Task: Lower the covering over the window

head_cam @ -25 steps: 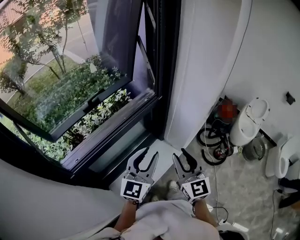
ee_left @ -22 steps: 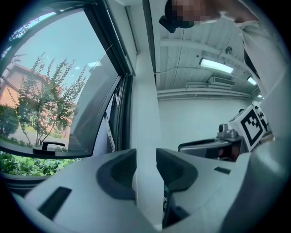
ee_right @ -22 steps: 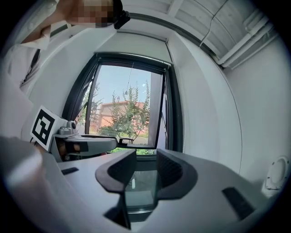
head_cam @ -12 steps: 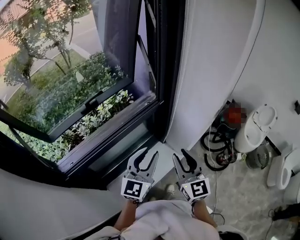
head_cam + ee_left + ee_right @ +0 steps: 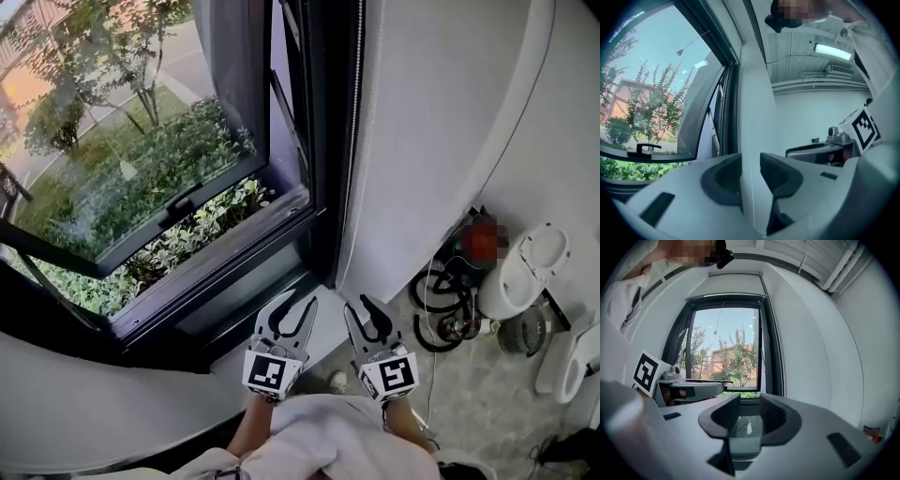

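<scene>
Facing the window [image 5: 141, 178], right gripper [image 5: 362, 317] gapes (empty).

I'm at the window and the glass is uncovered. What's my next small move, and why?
Probably ease the right gripper forward and to the right, toward the bead chain hanging along the right side of the window frame. Its jaws stand open with nothing between them, and the chain hangs ahead, well apart from them. It likely needs gripping before the blind can come down.
</scene>
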{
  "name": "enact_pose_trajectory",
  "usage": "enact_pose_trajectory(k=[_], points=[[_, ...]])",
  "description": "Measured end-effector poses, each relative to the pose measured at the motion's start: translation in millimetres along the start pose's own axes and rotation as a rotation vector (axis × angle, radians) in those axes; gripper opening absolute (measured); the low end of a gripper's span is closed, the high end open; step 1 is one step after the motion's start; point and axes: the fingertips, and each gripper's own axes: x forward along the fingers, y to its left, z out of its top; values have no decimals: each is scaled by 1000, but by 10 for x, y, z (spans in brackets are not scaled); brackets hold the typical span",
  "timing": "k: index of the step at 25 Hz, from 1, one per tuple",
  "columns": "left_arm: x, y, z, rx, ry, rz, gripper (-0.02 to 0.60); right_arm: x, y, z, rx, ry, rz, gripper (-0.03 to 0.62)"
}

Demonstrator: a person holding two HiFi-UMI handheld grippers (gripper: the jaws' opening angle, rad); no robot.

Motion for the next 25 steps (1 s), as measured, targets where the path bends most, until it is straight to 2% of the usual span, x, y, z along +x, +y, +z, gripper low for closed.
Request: enact_pose_trajectory(k=[5, 11, 25], points=[[157, -74, -71, 0, 38, 35, 123, 23, -206, -29, 12, -4, 23, 120], [357, -177, -75, 6, 47, 70, 118, 37, -418, -39, 28, -4, 58, 118], [717, -145, 1, 4, 0, 88, 114, 205, -714, -32, 28, -12, 41, 118]])
